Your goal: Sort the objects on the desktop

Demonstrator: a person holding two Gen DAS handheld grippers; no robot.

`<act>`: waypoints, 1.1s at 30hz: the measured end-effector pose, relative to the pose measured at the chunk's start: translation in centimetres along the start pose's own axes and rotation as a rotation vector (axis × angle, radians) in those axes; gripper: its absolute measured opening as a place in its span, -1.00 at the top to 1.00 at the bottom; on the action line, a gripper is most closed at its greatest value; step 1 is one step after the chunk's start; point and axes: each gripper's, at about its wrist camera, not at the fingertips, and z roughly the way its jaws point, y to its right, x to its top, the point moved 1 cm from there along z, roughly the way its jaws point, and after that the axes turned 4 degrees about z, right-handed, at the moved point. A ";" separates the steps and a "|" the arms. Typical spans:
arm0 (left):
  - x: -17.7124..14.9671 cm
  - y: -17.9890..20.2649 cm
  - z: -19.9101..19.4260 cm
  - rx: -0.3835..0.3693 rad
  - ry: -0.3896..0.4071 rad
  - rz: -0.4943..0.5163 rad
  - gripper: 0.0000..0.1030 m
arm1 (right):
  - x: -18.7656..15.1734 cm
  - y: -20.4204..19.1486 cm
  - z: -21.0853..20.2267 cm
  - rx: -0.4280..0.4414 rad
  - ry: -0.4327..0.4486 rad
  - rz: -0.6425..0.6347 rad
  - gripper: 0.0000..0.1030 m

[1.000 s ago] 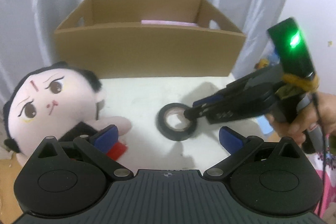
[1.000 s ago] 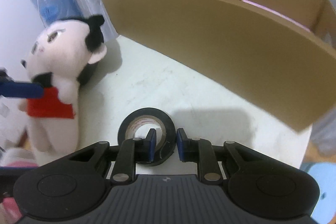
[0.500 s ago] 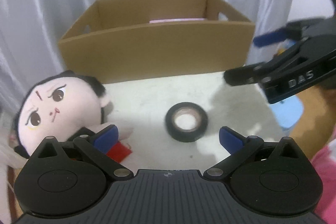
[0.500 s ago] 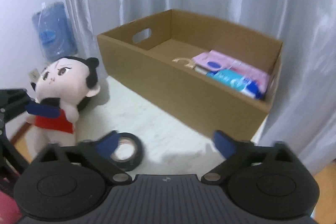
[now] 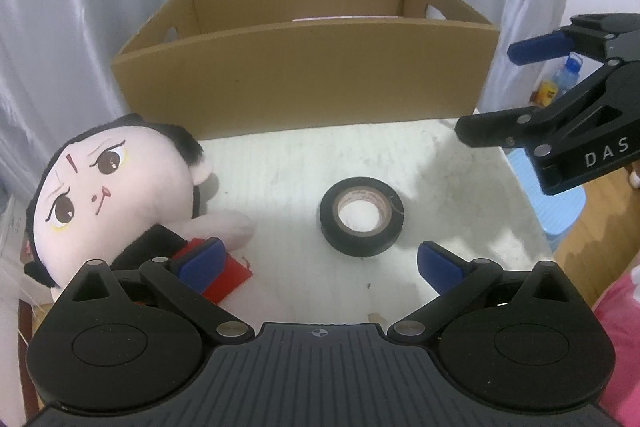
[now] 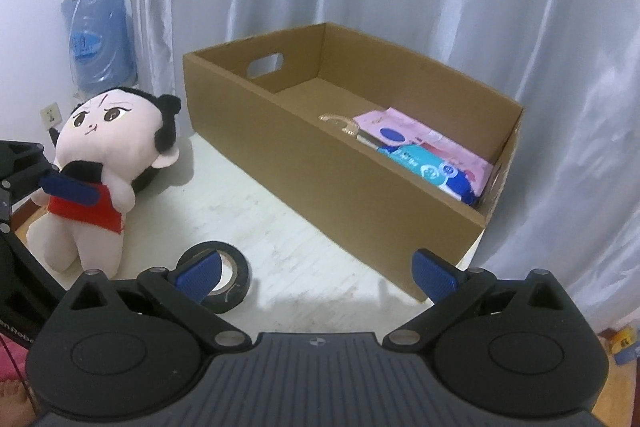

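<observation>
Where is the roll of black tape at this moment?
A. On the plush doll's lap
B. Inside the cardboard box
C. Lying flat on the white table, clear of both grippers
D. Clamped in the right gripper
C: the roll of black tape lies flat on the white table, with the right gripper open and empty above it.

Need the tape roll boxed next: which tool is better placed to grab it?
Probably left. The left tool is open and aimed squarely at the tape roll lying flat just ahead. The right tool, also open, sits off to the roll's side.
</observation>
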 end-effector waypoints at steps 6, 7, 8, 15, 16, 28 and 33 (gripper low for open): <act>-0.1 -0.1 0.1 -0.003 -0.004 0.001 -0.99 | 0.3 -0.1 -0.6 -0.026 0.039 -0.051 -1.00; -0.1 -0.1 0.1 -0.004 -0.004 0.001 -0.99 | 0.3 -0.2 -0.8 -0.033 0.055 -0.063 -1.00; -0.1 -0.1 0.1 -0.005 -0.004 0.001 -1.00 | 0.4 -0.3 -0.9 -0.038 0.069 -0.073 -1.00; -0.2 -0.2 0.1 -0.011 -0.003 0.010 -0.99 | 1.0 -0.3 -1.4 -0.012 0.123 -0.103 -1.00; -0.2 -0.2 0.1 -0.012 -0.003 0.011 -0.99 | 1.1 -0.2 -1.4 0.006 0.125 -0.092 -1.00; -0.5 -0.2 0.0 -0.074 0.040 0.017 -1.00 | 0.7 -0.4 0.2 0.133 0.100 -0.013 -0.74; -1.2 -0.2 -0.3 -0.169 0.108 0.031 -0.99 | 0.4 0.0 2.2 0.194 0.026 0.076 -0.42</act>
